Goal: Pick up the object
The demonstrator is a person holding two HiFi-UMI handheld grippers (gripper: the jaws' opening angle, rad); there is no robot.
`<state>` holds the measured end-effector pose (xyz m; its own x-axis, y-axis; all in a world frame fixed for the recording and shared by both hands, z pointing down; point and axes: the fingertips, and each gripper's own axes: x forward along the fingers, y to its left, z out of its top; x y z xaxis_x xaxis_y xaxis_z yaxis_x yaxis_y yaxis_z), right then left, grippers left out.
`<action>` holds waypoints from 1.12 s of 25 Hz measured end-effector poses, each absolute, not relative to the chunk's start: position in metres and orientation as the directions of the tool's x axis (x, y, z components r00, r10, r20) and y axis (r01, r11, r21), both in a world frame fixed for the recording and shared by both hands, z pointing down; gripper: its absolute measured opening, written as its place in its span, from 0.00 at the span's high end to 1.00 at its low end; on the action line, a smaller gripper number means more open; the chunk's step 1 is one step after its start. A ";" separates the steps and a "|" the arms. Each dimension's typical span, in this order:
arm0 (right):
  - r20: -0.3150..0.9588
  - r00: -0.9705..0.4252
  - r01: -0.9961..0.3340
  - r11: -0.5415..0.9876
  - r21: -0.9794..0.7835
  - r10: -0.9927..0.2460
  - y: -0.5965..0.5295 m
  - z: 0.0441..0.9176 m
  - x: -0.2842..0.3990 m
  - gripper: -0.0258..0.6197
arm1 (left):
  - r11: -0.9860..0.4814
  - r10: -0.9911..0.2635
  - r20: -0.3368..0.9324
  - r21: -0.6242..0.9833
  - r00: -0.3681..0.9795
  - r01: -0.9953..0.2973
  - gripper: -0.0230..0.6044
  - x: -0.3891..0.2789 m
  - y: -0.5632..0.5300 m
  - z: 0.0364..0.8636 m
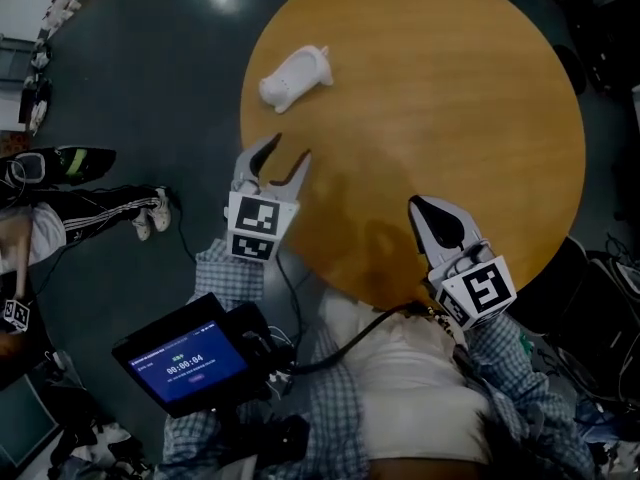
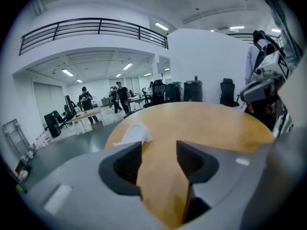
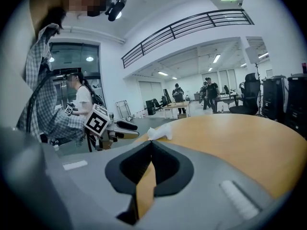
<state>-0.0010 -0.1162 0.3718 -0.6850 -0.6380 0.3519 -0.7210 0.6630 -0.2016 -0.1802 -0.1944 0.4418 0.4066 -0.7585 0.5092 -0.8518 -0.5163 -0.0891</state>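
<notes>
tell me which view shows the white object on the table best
The head view: the white object lies whole from above. The left gripper view hides part behind a jaw; the right gripper view shows it small, far off.

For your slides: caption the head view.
Open left gripper faces a white object on the round table; right gripper shut.

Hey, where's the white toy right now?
In the head view the white toy lies near the left edge of the table, just ahead of the left gripper, untouched.
</notes>
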 end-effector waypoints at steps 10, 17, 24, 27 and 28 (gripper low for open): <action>0.413 -0.621 -0.778 0.587 -0.225 -0.666 -0.124 0.385 0.016 0.95 | -0.554 -0.746 0.570 -0.245 0.344 -0.796 0.43 -0.203 -0.293 0.464; 0.436 -0.575 -0.817 0.516 -0.258 -0.692 -0.123 0.393 0.029 0.95 | -0.661 -0.627 0.684 -0.214 0.373 -0.719 0.36 -0.207 -0.330 0.498; 0.484 -0.525 -0.850 0.457 -0.261 -0.700 -0.122 0.405 0.038 0.95 | -0.778 -0.477 0.794 -0.182 0.377 -0.601 0.29 -0.202 -0.349 0.528; 0.494 -0.514 -0.858 0.438 -0.269 -0.702 -0.120 0.407 0.041 0.95 | -0.809 -0.432 0.821 -0.170 0.372 -0.563 0.29 -0.196 -0.355 0.538; 0.494 -0.510 -0.860 0.435 -0.267 -0.704 -0.120 0.408 0.043 0.95 | -0.812 -0.416 0.833 -0.161 0.364 -0.561 0.29 -0.196 -0.354 0.543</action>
<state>0.0435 -0.1197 0.4075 -0.5099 -0.7043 0.4939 -0.8598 0.4352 -0.2670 -0.1963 -0.3544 0.5434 0.3641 -0.4165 0.8330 -0.5606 -0.8123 -0.1610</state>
